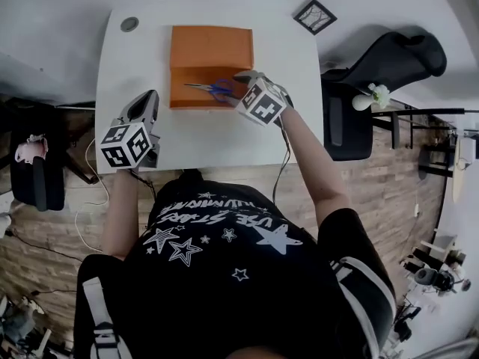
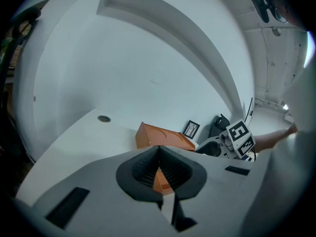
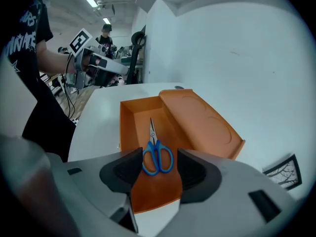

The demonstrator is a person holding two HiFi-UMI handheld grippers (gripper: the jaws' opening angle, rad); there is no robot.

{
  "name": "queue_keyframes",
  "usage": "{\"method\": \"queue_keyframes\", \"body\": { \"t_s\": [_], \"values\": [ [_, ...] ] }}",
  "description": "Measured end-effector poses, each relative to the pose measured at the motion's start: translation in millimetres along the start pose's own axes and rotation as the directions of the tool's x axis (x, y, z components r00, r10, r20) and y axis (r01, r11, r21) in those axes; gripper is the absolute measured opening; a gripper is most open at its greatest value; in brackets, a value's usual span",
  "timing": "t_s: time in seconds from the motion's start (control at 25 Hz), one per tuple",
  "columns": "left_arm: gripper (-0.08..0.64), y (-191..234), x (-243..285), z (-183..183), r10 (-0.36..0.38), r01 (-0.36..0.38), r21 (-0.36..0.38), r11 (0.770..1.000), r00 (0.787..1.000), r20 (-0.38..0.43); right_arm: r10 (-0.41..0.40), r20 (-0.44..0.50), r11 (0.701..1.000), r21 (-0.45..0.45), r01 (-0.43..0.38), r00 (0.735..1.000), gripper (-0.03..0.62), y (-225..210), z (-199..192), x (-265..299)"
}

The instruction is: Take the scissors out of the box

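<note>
Currently the right gripper (image 3: 155, 168) is holding its jaws spread, with the blue handles of the scissors (image 3: 157, 154) showing between them; I cannot tell whether jaws and handles are touching. The left gripper (image 2: 159, 154) is hovering over the table's left part in the head view, pressing its jaws together on nothing. The scissors are lying in the open orange box (image 3: 126, 127), their long axis running up the right gripper view and the blades pointing away from that gripper. The box is sitting on a white table (image 1: 217, 140), with a small framed picture (image 1: 314, 16) at the table's upper right corner. A black chair (image 1: 389, 58) is standing on the wooden floor (image 1: 389, 193) at the right.
</note>
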State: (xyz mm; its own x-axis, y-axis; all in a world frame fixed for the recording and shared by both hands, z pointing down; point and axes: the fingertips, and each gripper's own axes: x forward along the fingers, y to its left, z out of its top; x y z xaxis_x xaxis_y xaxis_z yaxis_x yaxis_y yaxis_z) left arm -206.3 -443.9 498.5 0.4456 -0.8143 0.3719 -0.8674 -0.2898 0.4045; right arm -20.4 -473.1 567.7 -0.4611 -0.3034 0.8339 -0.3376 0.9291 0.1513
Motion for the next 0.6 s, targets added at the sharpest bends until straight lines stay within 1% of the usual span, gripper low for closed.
{"method": "queue_keyframes", "body": {
  "t_s": [0.24, 0.4, 0.6],
  "values": [
    [0.018, 10.5, 8.7, -2.5, 0.013, -0.013, -0.025, 1.000, 1.000, -0.005, 0.047, -0.071, 0.997, -0.053, -0.051, 0.996, 0.236, -0.6, -1.7, 23.4],
    [0.018, 17.1, 10.3, -2.3, 0.023, -0.023, -0.037, 0.999, 1.000, -0.005, 0.085, -0.156, 0.989, -0.106, -0.102, 0.984, 0.236, 3.3, -8.9, 35.0],
    [0.018, 22.6, 7.3, -5.5, 0.034, -0.034, -0.048, 0.998, 0.999, -0.004, 0.102, -0.227, 0.984, -0.123, -0.132, 0.969, 0.236, 7.2, -13.6, 43.8]
  ]
}}
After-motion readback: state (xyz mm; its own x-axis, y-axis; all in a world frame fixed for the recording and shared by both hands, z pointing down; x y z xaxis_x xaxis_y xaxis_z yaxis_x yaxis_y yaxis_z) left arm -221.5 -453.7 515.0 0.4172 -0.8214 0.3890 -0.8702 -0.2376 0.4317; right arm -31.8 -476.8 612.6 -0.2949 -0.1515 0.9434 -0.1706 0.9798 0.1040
